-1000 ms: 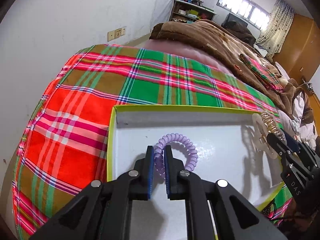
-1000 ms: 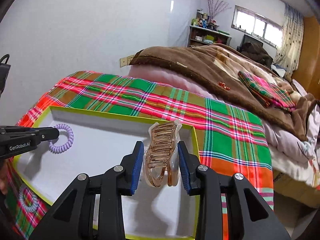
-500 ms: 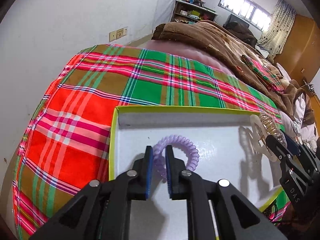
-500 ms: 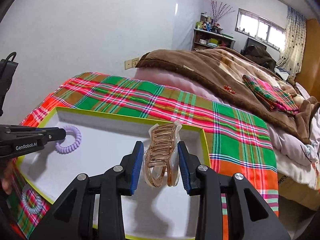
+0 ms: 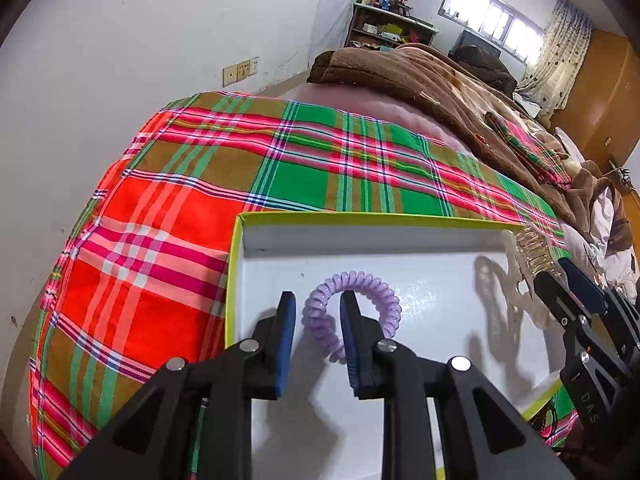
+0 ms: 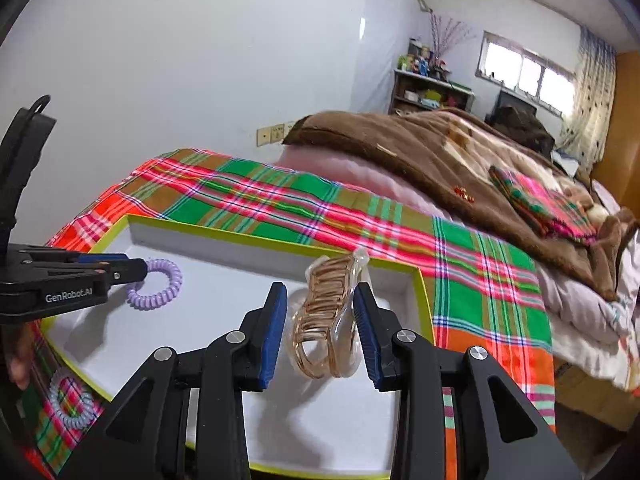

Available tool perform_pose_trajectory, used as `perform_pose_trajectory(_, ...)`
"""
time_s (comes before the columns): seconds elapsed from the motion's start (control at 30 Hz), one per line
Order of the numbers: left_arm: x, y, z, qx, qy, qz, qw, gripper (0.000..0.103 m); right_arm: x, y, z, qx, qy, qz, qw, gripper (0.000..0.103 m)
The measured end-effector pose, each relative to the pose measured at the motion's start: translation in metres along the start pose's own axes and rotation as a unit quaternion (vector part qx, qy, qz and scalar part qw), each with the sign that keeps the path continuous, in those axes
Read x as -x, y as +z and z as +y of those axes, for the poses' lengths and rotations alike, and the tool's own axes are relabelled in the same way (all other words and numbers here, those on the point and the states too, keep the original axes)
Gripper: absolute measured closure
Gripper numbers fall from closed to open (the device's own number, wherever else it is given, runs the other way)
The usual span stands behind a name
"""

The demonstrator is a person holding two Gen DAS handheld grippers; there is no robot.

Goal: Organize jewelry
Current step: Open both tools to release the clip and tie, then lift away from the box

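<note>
A purple spiral hair tie (image 5: pixel 360 300) lies in the white box with a yellow-green rim (image 5: pixel 360 218), near its left end. My left gripper (image 5: pixel 318 308) is open, its fingers on either side of the tie's near loop, not pressing it. My right gripper (image 6: pixel 320 312) has widened around a clear amber hair claw (image 6: pixel 328 316), which tilts between the fingers over the box floor; contact is unclear. In the right wrist view the tie (image 6: pixel 156 284) and left gripper (image 6: pixel 120 268) sit at left. The claw (image 5: pixel 532 256) also shows in the left wrist view.
The box (image 6: pixel 260 236) rests on a red and green plaid cloth (image 5: pixel 280 160) on a bed. A second pale spiral tie (image 6: pixel 70 400) lies on the cloth outside the box's near left edge. A brown blanket (image 6: pixel 440 152) lies beyond. A white wall stands to the left.
My left gripper has opened and let go of the purple tie, which now rests in the box. My right gripper has widened around the claw, which has tilted.
</note>
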State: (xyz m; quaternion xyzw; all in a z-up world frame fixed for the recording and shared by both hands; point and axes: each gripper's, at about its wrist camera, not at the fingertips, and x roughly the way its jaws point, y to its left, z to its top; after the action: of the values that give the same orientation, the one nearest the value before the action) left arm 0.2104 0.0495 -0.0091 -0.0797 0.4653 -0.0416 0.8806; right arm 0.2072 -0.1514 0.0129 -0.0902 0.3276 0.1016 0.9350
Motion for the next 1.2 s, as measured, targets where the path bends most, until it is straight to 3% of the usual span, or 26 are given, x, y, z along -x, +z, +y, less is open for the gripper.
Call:
perform_pose_trajectory(0.23, 0.002, -0.002, -0.003, -0.006, -0.002, 0.001, 1.0000, 0.071, 0.000, -0.001, 0.001, -0.014, 0.008, 0.001, 1.000, 0.067)
perform_pose_trajectory(0.37, 0.004, -0.004, -0.004, -0.006, -0.003, 0.001, 1.0000, 0.069, 0.003, -0.003, 0.006, -0.011, 0.017, -0.006, 1.000, 0.059)
perform_pose_trajectory(0.6, 0.008, -0.008, -0.006, -0.009, -0.003, -0.002, 1.0000, 0.063, 0.005, -0.003, 0.006, -0.019, 0.018, -0.008, 1.000, 0.057)
perform_pose_trajectory(0.73, 0.013, -0.009, -0.004, -0.006, -0.004, -0.008, 1.0000, 0.057, 0.009, -0.003, 0.006, -0.023, 0.027, -0.014, 0.999, 0.051)
perform_pose_trajectory(1.2, 0.043, -0.028, -0.007, -0.009, -0.007, -0.017, 0.9998, 0.049, 0.043, -0.005, 0.008, -0.040, 0.016, -0.040, 0.998, 0.050)
